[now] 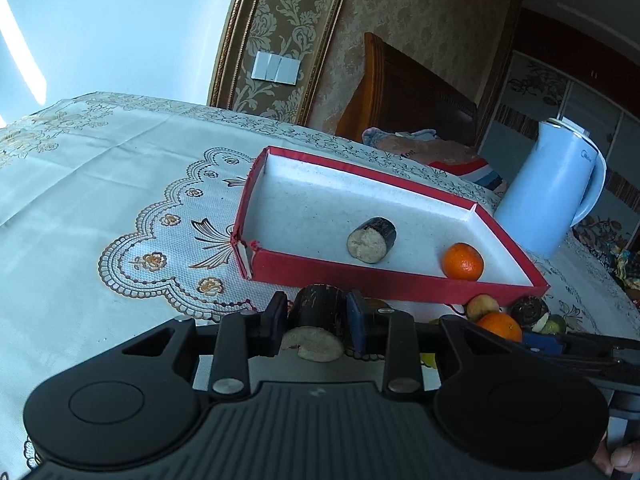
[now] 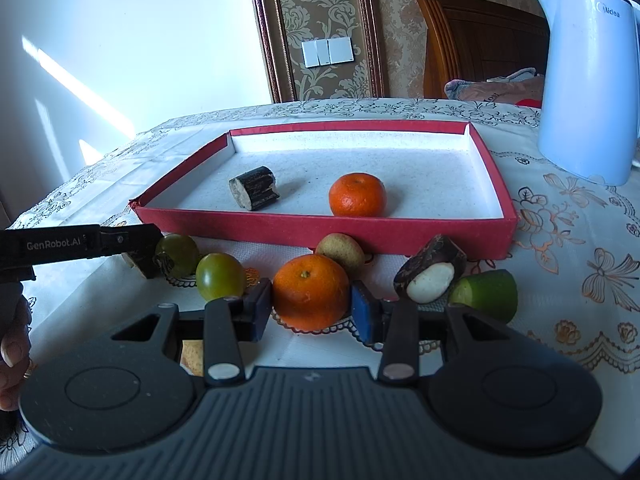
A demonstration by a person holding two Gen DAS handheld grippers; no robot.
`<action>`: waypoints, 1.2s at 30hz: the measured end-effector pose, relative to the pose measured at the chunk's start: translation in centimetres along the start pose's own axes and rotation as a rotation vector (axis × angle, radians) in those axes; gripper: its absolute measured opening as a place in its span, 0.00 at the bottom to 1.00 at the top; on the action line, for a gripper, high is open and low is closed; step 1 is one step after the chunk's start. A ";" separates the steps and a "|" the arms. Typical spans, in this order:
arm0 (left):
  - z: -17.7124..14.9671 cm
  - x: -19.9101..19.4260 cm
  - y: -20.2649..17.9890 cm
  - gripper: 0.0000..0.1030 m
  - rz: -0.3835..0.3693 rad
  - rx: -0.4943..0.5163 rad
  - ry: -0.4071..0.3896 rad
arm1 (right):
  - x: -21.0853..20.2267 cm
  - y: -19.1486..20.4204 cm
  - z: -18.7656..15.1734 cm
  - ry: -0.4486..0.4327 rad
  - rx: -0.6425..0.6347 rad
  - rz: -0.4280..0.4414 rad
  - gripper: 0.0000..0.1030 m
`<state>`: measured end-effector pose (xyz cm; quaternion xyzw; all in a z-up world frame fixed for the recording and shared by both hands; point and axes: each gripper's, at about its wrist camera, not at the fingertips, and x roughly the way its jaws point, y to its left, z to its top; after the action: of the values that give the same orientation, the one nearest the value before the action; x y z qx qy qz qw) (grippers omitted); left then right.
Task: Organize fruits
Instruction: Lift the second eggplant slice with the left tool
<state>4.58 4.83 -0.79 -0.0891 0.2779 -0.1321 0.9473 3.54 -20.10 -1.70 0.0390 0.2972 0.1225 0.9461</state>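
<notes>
Here | left tool (image 1: pixel 316 320) pinching sugarcane piece (image 1: pixel 318 312), base hidden | right tool (image 2: pixel 311 308) clamps tangerine (image 2: pixel 311 291)

Blue kettle (image 2: pixel 586 80) stands on patterned tablecloth (image 2: pixel 568 240).

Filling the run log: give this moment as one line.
left hand-held gripper: shut on sugarcane piece | right hand-held gripper: shut on orange | red tray: holds two items
</notes>
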 end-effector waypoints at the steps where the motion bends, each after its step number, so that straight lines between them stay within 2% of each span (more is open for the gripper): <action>1: 0.0 0.0 -0.4 0.30 0.009 0.031 0.002 | 0.0 0.0 0.0 0.000 0.000 0.000 0.38; 9: -0.5 -0.1 -1.8 0.31 0.062 0.118 0.001 | 0.0 0.1 0.0 0.001 0.001 -0.001 0.38; 10: -0.5 0.0 -1.7 0.37 0.074 0.117 0.001 | 0.1 0.1 0.0 0.001 0.001 -0.001 0.38; 11: -0.5 0.0 -1.7 0.51 0.094 0.111 0.002 | 0.0 0.1 0.0 0.000 0.002 -0.001 0.38; 13: -0.4 0.1 -1.1 0.70 0.131 0.076 0.009 | 0.1 0.1 0.0 0.000 0.002 -0.001 0.38; 14: -0.3 0.2 -0.8 0.71 0.121 0.061 0.013 | 0.0 0.1 0.0 0.001 0.002 -0.001 0.38; 17: -0.3 0.1 -0.7 0.71 0.116 0.059 0.013 | 0.1 0.1 0.0 0.000 0.001 -0.002 0.38; 22: -0.6 -0.2 -1.9 0.69 0.084 0.137 -0.006 | 0.0 0.1 0.0 0.000 0.002 -0.006 0.38; 25: -0.8 -0.3 -2.2 0.67 0.061 0.142 -0.003 | 0.0 0.1 0.1 0.002 0.003 -0.006 0.38; 28: -0.8 -0.3 -2.1 0.59 0.040 0.130 0.001 | 0.0 0.0 0.0 0.000 0.004 -0.005 0.38; 29: -0.9 -0.4 -2.1 0.49 0.034 0.125 0.000 | 0.0 0.0 0.0 0.000 0.005 -0.005 0.38; 31: -1.0 -0.4 -2.2 0.37 0.053 0.126 -0.005 | 0.0 0.0 0.0 0.000 0.005 -0.004 0.38; 32: -1.0 -0.4 -2.1 0.34 0.058 0.123 -0.001 | 0.0 0.0 0.0 0.001 0.005 -0.004 0.38; 36: -0.9 -0.3 -1.6 0.34 0.043 0.096 0.009 | 0.0 0.0 0.0 0.000 0.007 -0.004 0.38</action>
<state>3.52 3.32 -0.97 -0.0371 0.2771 -0.1251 0.9519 3.58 -20.11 -1.68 0.0419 0.2975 0.1195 0.9463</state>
